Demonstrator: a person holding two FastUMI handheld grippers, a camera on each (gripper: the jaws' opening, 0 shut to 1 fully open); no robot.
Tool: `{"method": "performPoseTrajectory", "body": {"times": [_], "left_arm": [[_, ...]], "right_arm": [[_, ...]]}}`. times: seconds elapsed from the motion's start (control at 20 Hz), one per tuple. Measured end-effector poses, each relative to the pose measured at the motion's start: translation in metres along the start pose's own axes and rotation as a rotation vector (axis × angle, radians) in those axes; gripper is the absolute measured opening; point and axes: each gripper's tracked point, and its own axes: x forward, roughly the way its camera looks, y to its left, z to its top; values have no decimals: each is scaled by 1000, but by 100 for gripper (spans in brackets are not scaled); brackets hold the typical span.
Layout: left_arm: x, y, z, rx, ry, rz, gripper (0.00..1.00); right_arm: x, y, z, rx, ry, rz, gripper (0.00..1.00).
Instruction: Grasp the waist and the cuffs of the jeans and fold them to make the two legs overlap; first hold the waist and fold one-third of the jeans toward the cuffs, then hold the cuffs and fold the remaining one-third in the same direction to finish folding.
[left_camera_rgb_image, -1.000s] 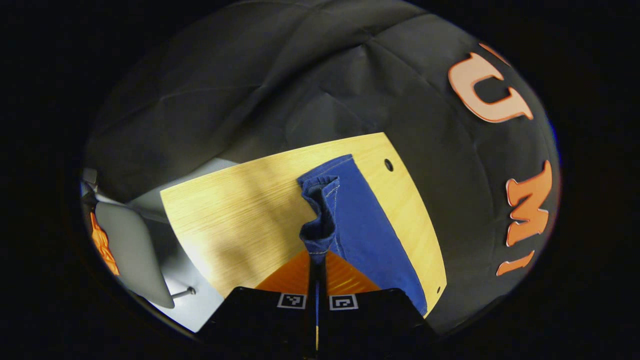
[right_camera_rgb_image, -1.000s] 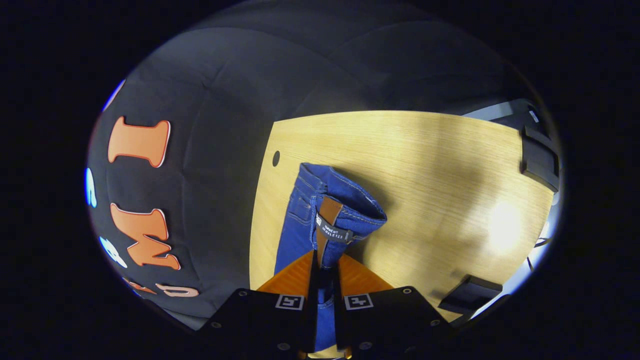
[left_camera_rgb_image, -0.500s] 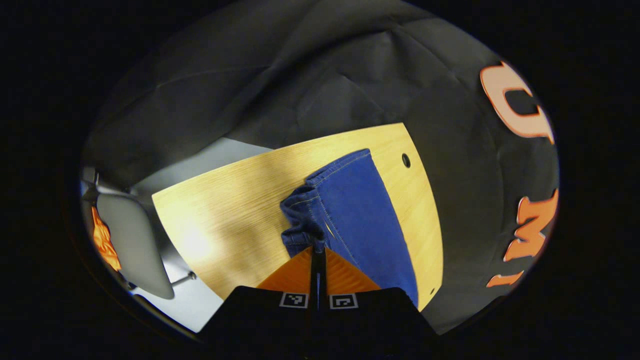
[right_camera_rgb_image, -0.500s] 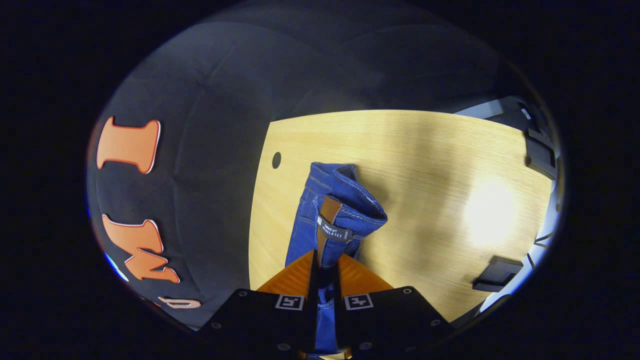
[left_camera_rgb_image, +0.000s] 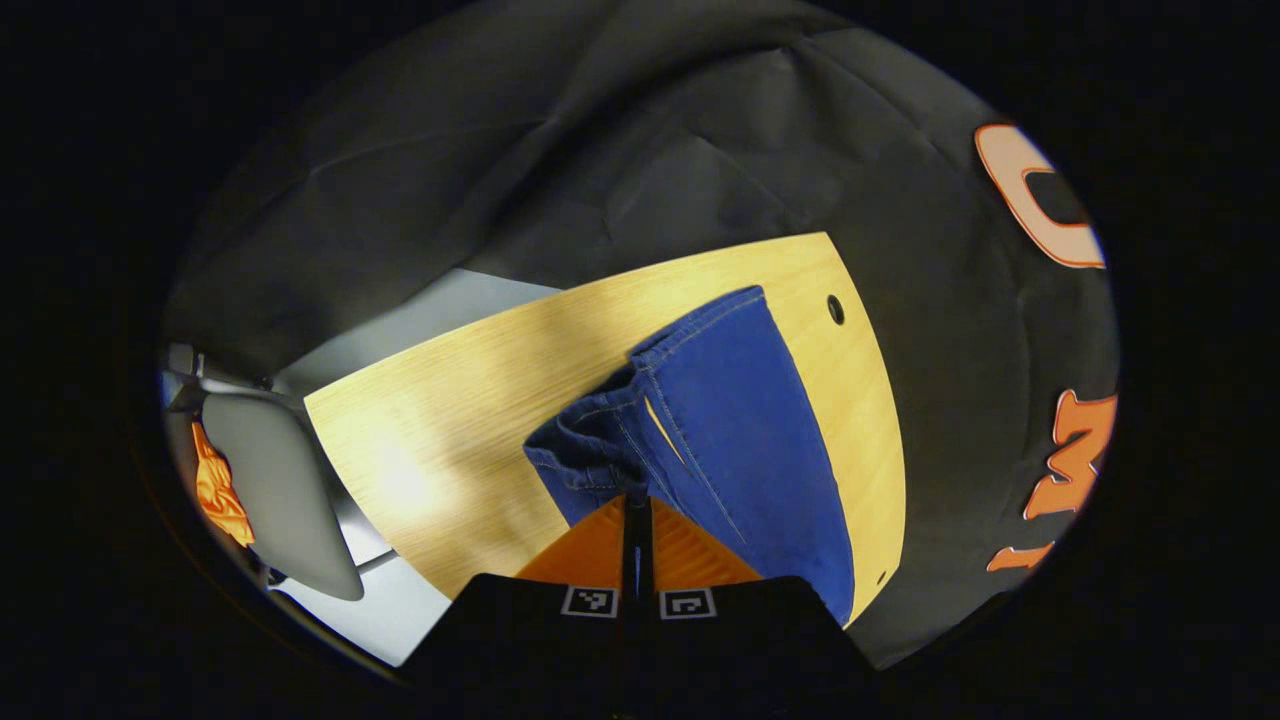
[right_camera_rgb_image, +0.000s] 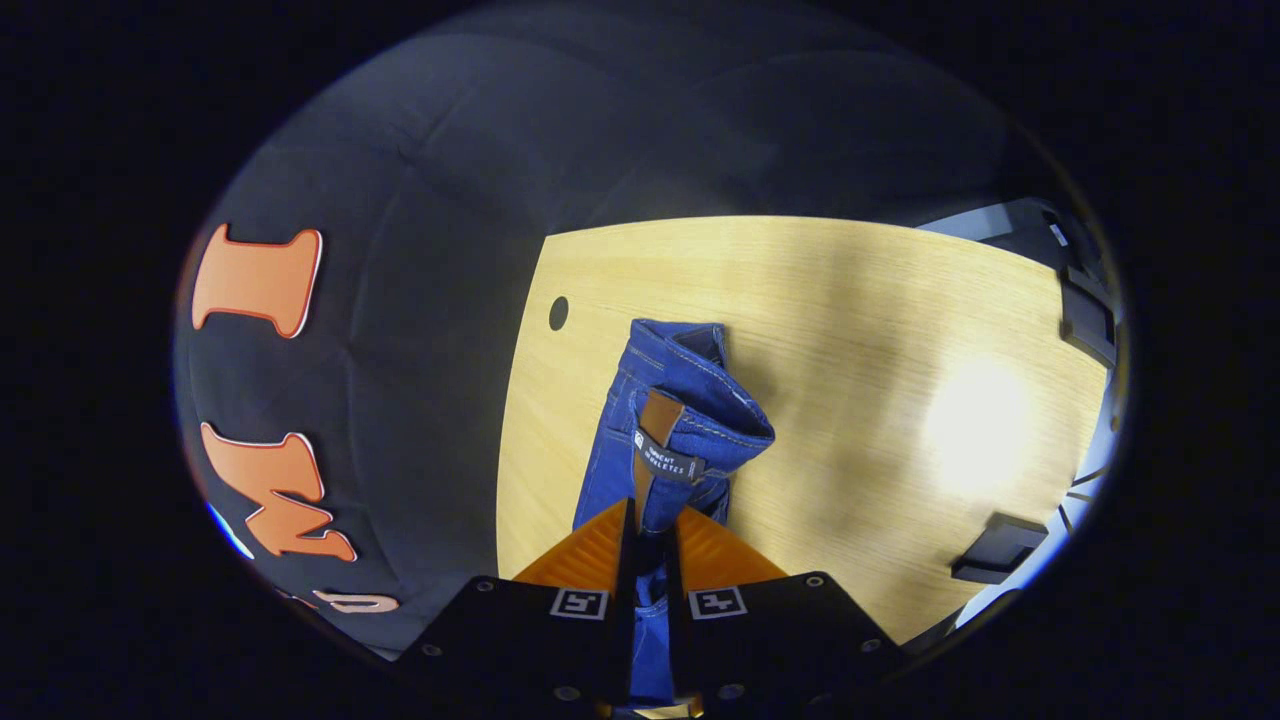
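Blue jeans lie along the far side of a light wooden table. In the left gripper view, my left gripper is shut on the near cuff edge of the jeans, which bunches up just ahead of the orange fingers. In the right gripper view, my right gripper is shut on the waist of the jeans, lifted off the table, with the brown leather patch and waistband folded over above the fingertips.
A small round hole is in the tabletop near the jeans' far end. A grey chair stands left of the table. Black brackets sit at the table's right edge in the right gripper view. Black cloth wall surrounds the table.
The left gripper has carried the cuff leftward and lower, so the leg now spreads wider. The right gripper has shifted slightly with the waist still held.
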Motion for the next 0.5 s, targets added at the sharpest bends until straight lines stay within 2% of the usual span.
{"method": "performPoseTrajectory", "body": {"times": [0.1,0.15,0.2,0.35,0.5], "left_arm": [[1,-5,6,-72,2,16,1],[3,-15,11,-101,13,-7,0],[4,-19,21,-132,8,3,0],[11,-52,49,-185,3,-33,0],[32,-79,81,-226,8,-23,0]], "right_arm": [[4,1,3,34,-3,-37,16],[8,8,4,50,7,-34,16],[12,14,7,72,7,-34,15],[29,33,16,123,13,-45,16],[56,49,27,171,20,-91,15]]}}
